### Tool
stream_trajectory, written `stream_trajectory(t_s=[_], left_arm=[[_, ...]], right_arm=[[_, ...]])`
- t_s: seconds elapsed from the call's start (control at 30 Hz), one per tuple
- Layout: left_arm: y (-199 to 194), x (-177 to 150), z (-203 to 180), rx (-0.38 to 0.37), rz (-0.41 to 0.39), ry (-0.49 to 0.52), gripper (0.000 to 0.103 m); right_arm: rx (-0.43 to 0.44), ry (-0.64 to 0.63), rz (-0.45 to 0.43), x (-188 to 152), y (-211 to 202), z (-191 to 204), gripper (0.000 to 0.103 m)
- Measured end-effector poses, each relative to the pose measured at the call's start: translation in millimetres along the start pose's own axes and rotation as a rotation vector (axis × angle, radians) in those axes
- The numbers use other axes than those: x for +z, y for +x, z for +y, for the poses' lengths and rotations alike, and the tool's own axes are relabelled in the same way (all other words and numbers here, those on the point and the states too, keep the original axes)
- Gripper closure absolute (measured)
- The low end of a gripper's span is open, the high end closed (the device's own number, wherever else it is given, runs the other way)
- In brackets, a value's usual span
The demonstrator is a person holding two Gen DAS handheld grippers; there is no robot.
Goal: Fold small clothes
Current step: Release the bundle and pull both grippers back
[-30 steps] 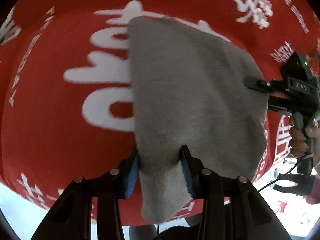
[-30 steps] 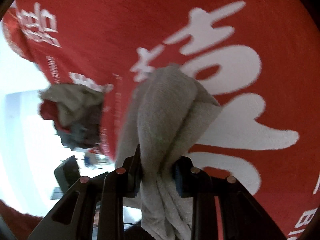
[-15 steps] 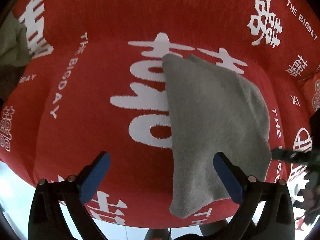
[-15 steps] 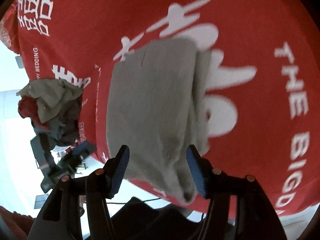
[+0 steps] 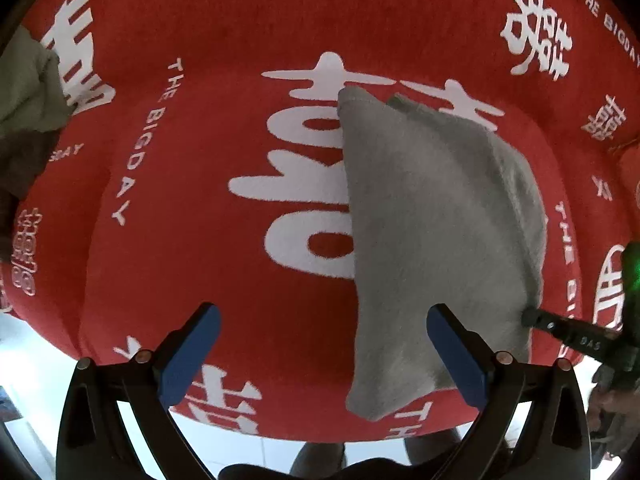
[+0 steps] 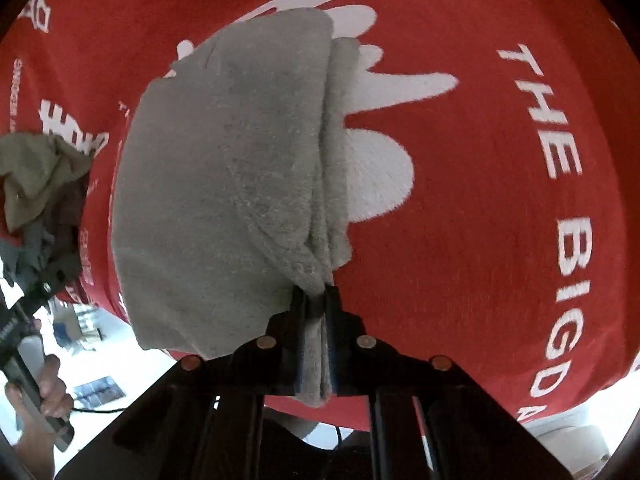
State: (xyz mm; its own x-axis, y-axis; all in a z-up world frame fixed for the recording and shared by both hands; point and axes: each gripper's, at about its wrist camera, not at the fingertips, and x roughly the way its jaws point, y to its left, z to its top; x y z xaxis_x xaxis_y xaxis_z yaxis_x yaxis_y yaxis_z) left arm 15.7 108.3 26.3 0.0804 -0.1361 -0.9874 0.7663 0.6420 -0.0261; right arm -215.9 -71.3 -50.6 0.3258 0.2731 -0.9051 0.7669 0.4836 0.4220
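Red plush printed with white characters, the cushion (image 5: 208, 184) fills the space ahead of both sets of jaws, and the folded grey cloth (image 5: 432, 232) lies flat on it, reaching from the far middle back to the near edge, with a heap of unfolded clothes (image 6: 36, 184) far off to the left of the right jaws. The left gripper (image 5: 324, 356) stands wide open and empty with the cloth's near corner just inside its right pad, while the right gripper (image 6: 316, 312) is pinched tight on the bunched layered edge. My worry is that a one-sided pull could drag the layers apart or slide the cloth off the near edge.
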Motion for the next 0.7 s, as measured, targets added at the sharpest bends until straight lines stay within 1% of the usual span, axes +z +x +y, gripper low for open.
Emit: stream_trajectory(t_s=[0.2,0.23,0.27,0.3,0.37,0.4,0.43,0.47,0.5,0.53,0.67,0.7], left_arm=[[-6.6,-6.5,-2.6,0.040,0.055,-0.003,0.000],[-10.1,-6.8,-3.1,0.045,0.061,-0.004,0.000],[-13.9,-7.1,-3.5,0.046,0.066,-0.006,0.000],[-18.0,-7.1,-4.4,0.046,0.068,-0.005,0.000],[-25.8,-7.0,-6.0,0.048,0.069,0.002,0.000],[-31.4,-7.4,-7.7,0.054,0.069,0.013,0.000],[-34.7,-7.3,-8.4,0.056,0.070,0.019,0.000],[-39.4,-7.5,-9.3,0.057,0.071,0.025,0.000],[-42.8,-7.6,-9.7,0.060,0.073,0.029,0.000],[-47.7,-7.9,-10.4,0.063,0.074,0.033,0.000],[-62.9,-9.4,-12.9,0.075,0.085,0.045,0.000],[-68.3,-10.0,-13.7,0.075,0.086,0.046,0.000]], right_arm=[[-0.078,-0.009,0.012,-6.3,-15.6,7.6,0.092],[-0.096,-0.006,0.015,-7.7,-21.2,8.2,0.092],[-0.114,-0.003,0.018,-9.2,-26.5,9.2,0.088],[-0.124,0.002,0.021,-11.0,-31.6,12.5,0.087],[-0.115,0.020,0.017,-15.1,-43.4,18.9,0.086],[-0.110,0.026,0.012,-17.2,-50.3,22.3,0.081],[-0.108,0.029,0.007,-19.4,-56.9,26.0,0.070],[-0.112,0.030,0.002,-21.5,-64.3,31.2,0.062],[-0.118,0.024,-0.006,-23.6,-73.5,38.0,0.048],[-0.121,0.018,-0.013,-25.2,-78.6,44.6,0.045],[-0.153,-0.027,-0.026,-31.8,-99.9,70.2,0.043],[-0.165,-0.040,-0.030,-33.2,-106.4,76.7,0.039]])
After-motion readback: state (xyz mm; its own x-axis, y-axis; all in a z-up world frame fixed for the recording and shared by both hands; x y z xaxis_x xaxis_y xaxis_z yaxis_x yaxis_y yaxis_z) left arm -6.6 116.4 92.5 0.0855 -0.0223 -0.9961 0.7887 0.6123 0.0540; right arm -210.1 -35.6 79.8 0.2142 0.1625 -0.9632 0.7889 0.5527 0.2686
